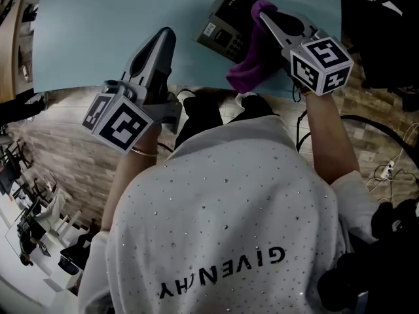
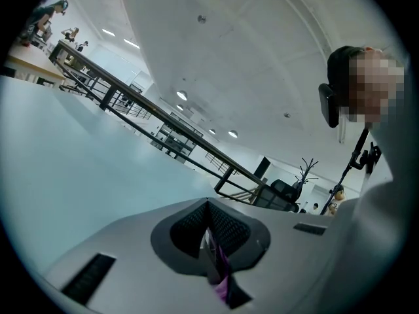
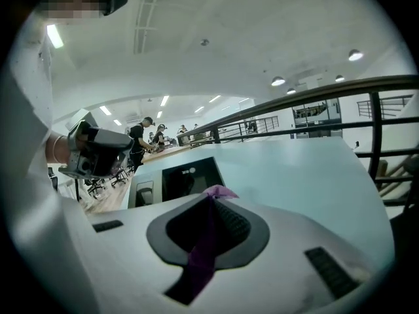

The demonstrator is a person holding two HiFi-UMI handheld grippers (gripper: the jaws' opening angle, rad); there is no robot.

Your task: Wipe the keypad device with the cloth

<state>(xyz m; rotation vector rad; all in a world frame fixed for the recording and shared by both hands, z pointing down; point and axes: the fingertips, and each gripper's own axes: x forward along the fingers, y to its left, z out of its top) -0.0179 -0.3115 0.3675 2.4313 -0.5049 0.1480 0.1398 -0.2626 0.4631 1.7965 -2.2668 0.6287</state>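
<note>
the person's white shirt (image 1: 222,221) is filling the lower half of the head view and is hiding the floor from 4 to 8 o'clock. the keypad device (image 1: 222,25) is lying on the light blue table (image 1: 98,38) at 12 o'clock in that view. its side toward 3 o'clock is being covered by the cloth (image 1: 252,54) and the right gripper (image 1: 267,17). in the right gripper view the jaw housing is cutting off the near part of the device (image 3: 190,178).

the device is showing a dark grey body set at an angle, a glossy black panel and a small block of keys on a lighter plate. the key legends are too small to read.

the right gripper (image 3: 211,200) is clamping the purple cloth (image 3: 204,244) between its closed jaws. a fold is poking out at the jaw tips, and the rest is hanging toward 6 o'clock in the head view, over the table edge.

the left gripper (image 1: 165,34) is hovering over the table at 9 o'clock from the device, well apart from it. the left gripper (image 2: 208,207) is holding its jaws pressed together. a thin purple sliver (image 2: 222,277) is showing low in the seam. what it is cannot be determined.
</note>
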